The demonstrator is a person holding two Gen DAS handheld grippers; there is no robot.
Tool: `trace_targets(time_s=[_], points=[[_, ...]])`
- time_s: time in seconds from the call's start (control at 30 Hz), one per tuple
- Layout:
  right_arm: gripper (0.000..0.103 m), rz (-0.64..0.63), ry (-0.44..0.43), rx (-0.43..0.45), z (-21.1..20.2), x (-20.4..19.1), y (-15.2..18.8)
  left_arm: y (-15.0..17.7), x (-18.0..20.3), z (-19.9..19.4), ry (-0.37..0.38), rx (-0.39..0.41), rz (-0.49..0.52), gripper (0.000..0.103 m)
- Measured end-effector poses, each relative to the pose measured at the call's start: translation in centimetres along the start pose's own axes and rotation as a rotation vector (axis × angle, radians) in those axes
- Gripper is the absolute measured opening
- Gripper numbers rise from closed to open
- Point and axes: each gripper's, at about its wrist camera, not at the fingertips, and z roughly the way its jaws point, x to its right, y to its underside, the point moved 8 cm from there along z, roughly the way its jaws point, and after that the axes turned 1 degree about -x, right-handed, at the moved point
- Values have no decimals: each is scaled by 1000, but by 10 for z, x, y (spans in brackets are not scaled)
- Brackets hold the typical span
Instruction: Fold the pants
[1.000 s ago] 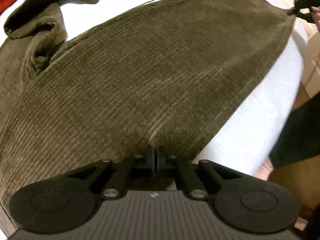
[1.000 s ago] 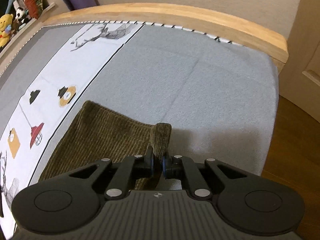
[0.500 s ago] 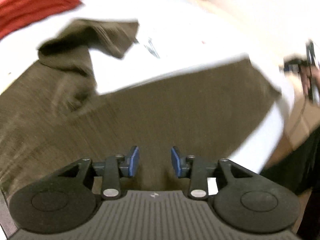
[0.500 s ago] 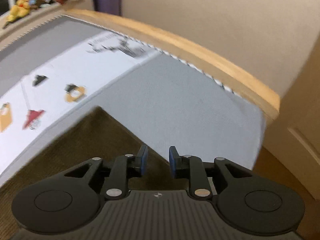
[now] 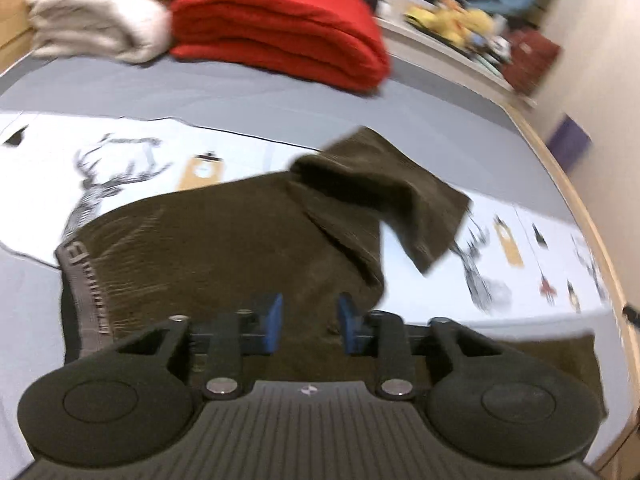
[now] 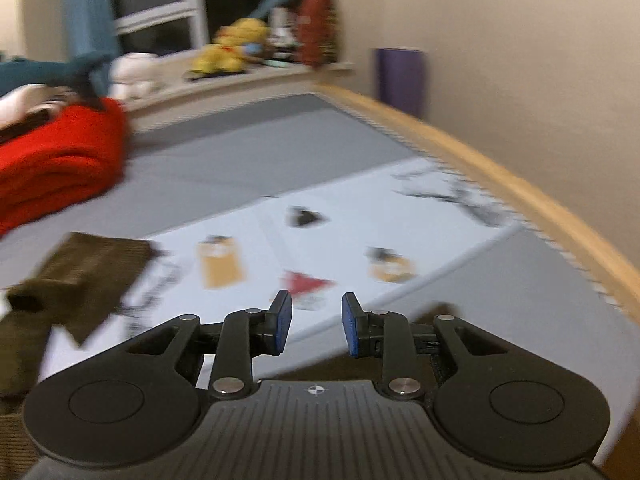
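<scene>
The olive-brown corduroy pants (image 5: 224, 240) lie on the bed, grey waistband lining (image 5: 90, 292) showing at the left. One leg end (image 5: 404, 196) is bunched and flipped over at the upper right. My left gripper (image 5: 308, 322) is open and empty, just above the pants. My right gripper (image 6: 316, 322) is open and empty, above the sheet; the bunched leg (image 6: 76, 276) lies to its left and a strip of the pants (image 6: 320, 368) shows under its fingers.
A red folded blanket (image 5: 280, 28) and a cream one (image 5: 96, 8) lie at the bed's far side. The printed white sheet (image 6: 320, 232) covers the grey mattress. A wooden bed rail (image 6: 520, 192) runs along the right. Soft toys (image 6: 228, 48) sit on a ledge.
Both grippers let go of the pants and opened. Both views swung up and away from the fabric edge, toward the far side of the bed.
</scene>
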Motion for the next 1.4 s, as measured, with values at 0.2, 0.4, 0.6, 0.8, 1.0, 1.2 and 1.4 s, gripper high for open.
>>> trace_targets(time_s=[0.2, 0.4, 0.6, 0.8, 1.0, 1.2, 1.4], points=[[17, 25, -221, -66, 32, -92, 0, -20, -10, 26, -20, -22, -49, 26], [20, 127, -447, -230, 75, -188, 18, -21, 0, 52, -44, -45, -48, 26], [42, 461, -608, -391, 111, -262, 49, -27, 2, 66, -54, -60, -60, 28], [52, 686, -575, -409, 157, -292, 67, -28, 2, 80, -63, -85, -63, 31], [58, 899, -540, -448, 197, -296, 88, -26, 10, 89, -72, -93, -24, 32], [58, 1078, -556, -402, 218, -293, 91, -23, 6, 93, -92, -102, -27, 32], [60, 1158, -504, -340, 229, -270, 83, -19, 8, 96, -95, -110, -13, 37]])
